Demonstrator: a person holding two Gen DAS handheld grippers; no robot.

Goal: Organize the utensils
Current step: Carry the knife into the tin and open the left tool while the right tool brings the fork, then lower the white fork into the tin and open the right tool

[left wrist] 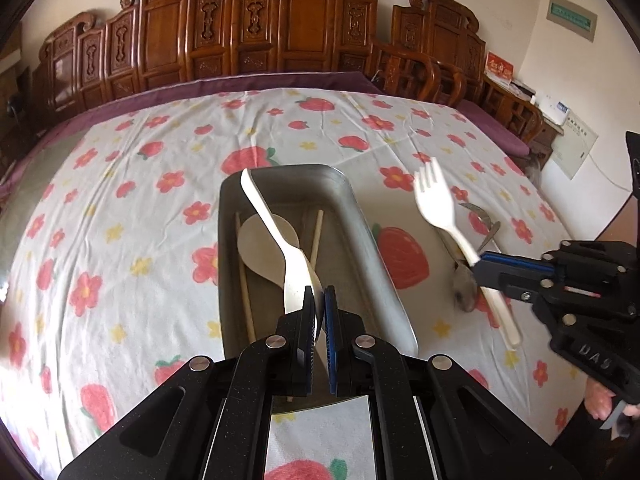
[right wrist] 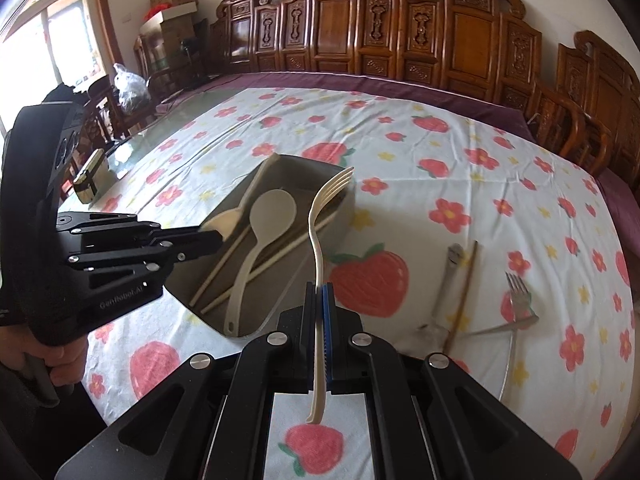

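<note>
My left gripper [left wrist: 319, 300] is shut on a cream spoon [left wrist: 272, 224], held over the metal tray [left wrist: 360, 216]; the spoon's handle points away. It shows from the side in the right wrist view [right wrist: 216, 236]. The tray [right wrist: 280, 300] holds a cream rice paddle [left wrist: 256, 248] and chopsticks [left wrist: 318, 236]. My right gripper [right wrist: 319, 292] is shut on a cream fork [right wrist: 320, 224], tines up, just right of the tray. The fork also shows in the left wrist view [left wrist: 440, 208].
On the strawberry-print cloth [right wrist: 400, 152] right of the tray lie a metal spoon [right wrist: 448, 280], a brown chopstick [right wrist: 464, 292], a metal fork [right wrist: 518, 296] and another metal utensil. Carved wooden chairs [right wrist: 400, 28] ring the table's far side. A small box [right wrist: 90, 176] stands at left.
</note>
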